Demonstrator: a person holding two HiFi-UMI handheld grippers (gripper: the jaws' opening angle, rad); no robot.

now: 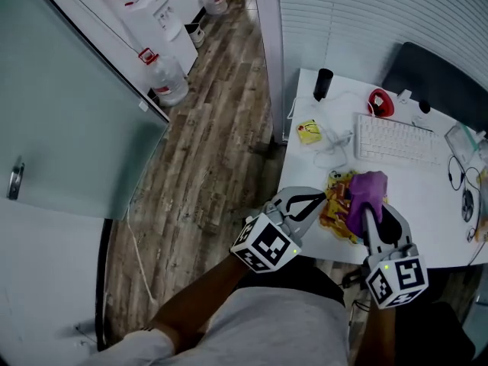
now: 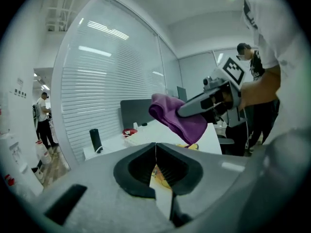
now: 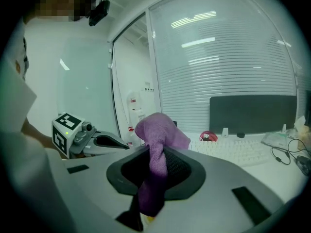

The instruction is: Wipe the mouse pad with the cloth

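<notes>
We count one white desk filling the right of the head view, its right end cut off by the frame edge. At the upper left stand one water dispenser and three water jugs. The topmost jug is cropped by the frame, and the red labels are too small for us to read.

On the desk lies one white keyboard. Nearer the front edge lies one yellow-and-orange patterned mouse pad, much of it hidden under one purple cloth.

We see two grippers, each carrying one cube of black-and-white square markers. The right gripper has its jaws clamped on the cloth, which bunches above them and trails below, held over the pad. The left gripper sits at the pad's left edge with its jaws pressed together along a thin seam. Nothing shows between the tips, and we cannot tell whether it touches the pad.

Towards the top of the desk we count:
- one black cylinder
- one red object
- one small yellow item, its print unreadable

The cables at the right edge tangle too finely for us to count.
</notes>
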